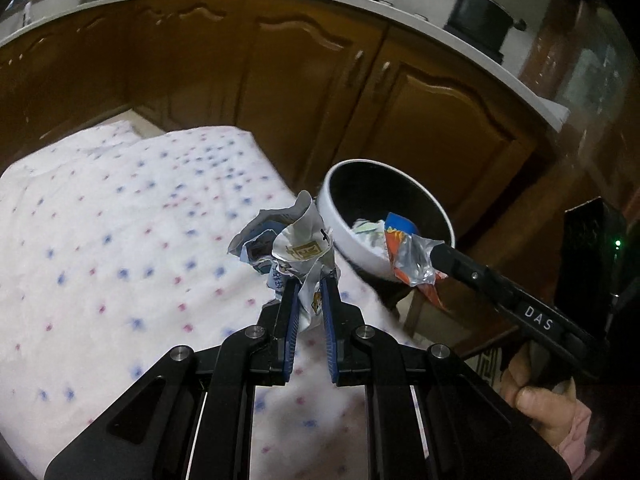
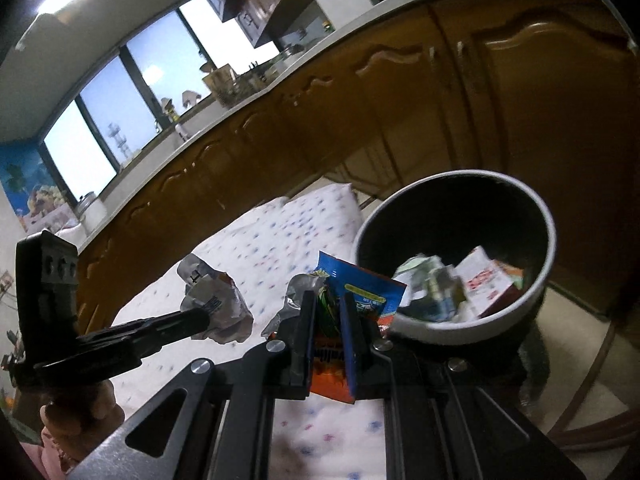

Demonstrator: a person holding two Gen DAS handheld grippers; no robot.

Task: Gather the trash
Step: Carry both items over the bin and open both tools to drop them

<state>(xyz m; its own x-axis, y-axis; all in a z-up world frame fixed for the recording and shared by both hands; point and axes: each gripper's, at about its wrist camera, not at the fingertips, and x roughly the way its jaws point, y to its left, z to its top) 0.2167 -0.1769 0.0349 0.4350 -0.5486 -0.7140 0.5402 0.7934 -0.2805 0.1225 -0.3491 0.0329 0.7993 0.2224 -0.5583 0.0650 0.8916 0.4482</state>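
- Crumpled white wrapper, frame centre, clenched in the left hand-held gripper, angled downward over the dotted table.
- Orange-blue wrapper pinched in the right hand-held gripper, just beside the bowl holding trash, right of frame.

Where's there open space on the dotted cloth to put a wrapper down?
The dotted cloth shows bare from its far edge by the wooden cabinets to the near side. It is crowded around the bin, where both claws hold wrappers.
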